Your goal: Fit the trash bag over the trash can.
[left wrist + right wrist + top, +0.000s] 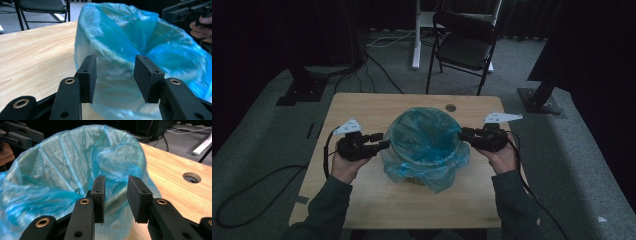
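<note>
I see the bin [424, 150], lined with a blue bag [432, 135], sitting mid-table [362, 200]. My left gripper [383, 141] is at the bin's left rim, jaws spread apart with bag film between them, nothing clamped. My right gripper [463, 134] is at the bin's right rim, jaws parted narrower, also released. A chair [464, 42] stands beyond the bin, off the table.

The left gripper [381, 142] and right gripper [463, 134] are pointing inward toward each other, jaws parted.
</note>
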### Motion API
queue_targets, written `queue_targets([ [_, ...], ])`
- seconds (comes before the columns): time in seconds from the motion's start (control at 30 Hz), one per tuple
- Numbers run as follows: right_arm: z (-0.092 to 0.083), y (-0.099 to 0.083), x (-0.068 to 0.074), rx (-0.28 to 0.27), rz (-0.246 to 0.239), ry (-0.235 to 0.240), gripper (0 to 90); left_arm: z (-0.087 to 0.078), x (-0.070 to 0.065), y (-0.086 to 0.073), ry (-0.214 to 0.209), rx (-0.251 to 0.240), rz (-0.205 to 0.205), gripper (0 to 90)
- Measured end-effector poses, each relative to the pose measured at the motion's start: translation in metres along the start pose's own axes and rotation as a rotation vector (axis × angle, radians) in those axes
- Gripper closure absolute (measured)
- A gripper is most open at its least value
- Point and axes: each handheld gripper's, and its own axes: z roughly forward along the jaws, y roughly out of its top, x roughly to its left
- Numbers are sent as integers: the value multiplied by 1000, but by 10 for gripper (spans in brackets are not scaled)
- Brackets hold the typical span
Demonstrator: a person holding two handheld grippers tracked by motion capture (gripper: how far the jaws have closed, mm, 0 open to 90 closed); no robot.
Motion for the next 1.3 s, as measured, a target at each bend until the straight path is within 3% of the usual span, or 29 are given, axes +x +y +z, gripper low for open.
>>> queue_targets([
  [0.13, 6, 5, -8, -10, 22, -16, 638, 9, 12, 5, 10, -5, -47, 532],
  [0.3, 14, 6, -16, 4, 46, -20, 641, 16, 17, 9, 0, -8, -68, 552],
  [0.63, 16, 7, -29, -3, 88, -19, 748, 24, 26, 18, -7, -17, -103, 561],
  [0.87, 15, 12, -33, -12, 92, -30, 845, 35, 22, 28, -4, -4, -83, 561],
  [1.1, 18, 10, -42, 7, 115, -66, 857, 48, 23, 33, 30, 26, -75, 590],
  [1.23, 24, 7, -47, 4, 140, -50, 857, 53, 30, 34, 19, 1, -98, 622],
  [1.3, 26, 6, -47, 5, 146, -46, 857, 55, 30, 36, 22, -2, -90, 668],
])
